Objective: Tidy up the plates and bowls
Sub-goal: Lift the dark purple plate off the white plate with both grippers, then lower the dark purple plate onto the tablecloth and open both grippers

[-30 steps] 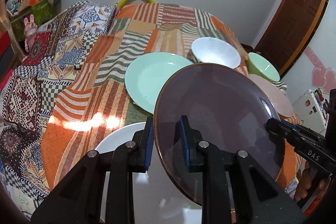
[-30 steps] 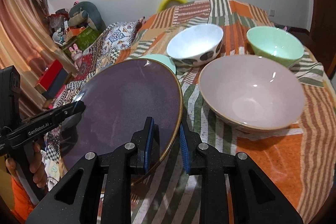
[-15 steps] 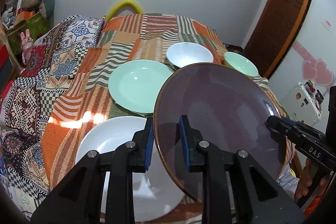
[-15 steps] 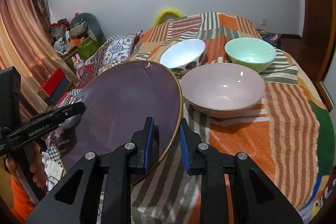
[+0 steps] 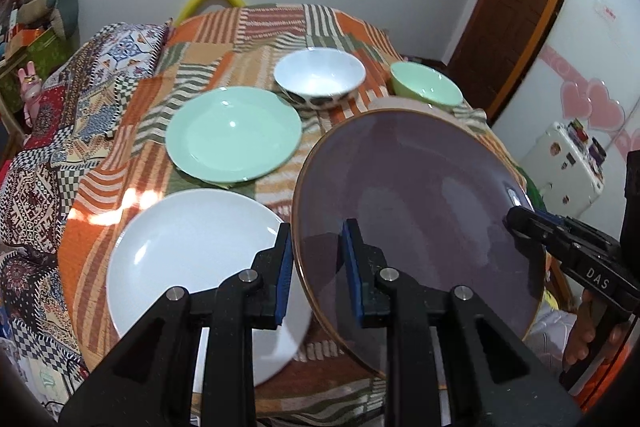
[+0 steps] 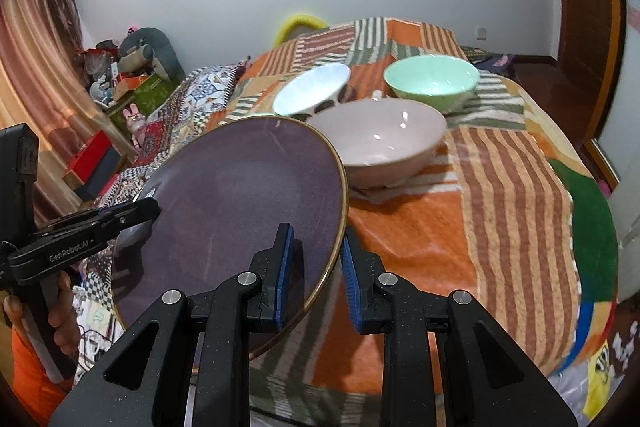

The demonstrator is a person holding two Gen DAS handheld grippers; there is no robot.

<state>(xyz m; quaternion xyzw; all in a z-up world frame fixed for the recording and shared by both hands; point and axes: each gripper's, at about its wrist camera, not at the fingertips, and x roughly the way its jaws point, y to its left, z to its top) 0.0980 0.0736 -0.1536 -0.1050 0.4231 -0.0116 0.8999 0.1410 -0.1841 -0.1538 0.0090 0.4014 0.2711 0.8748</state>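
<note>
The left gripper [image 5: 316, 271] pinched the left edge of the purple plate [image 5: 416, 211], and the right gripper [image 6: 316, 275] pinched its right edge, so the plate was held tilted above the patchwork cloth [image 6: 512, 187]. In the left wrist view, a white plate [image 5: 188, 255] lay at the lower left and a green plate [image 5: 234, 133] above it. The white bowl [image 5: 320, 79], green bowl [image 6: 432, 79] and pink bowl [image 6: 384, 139] stood further back.
</note>
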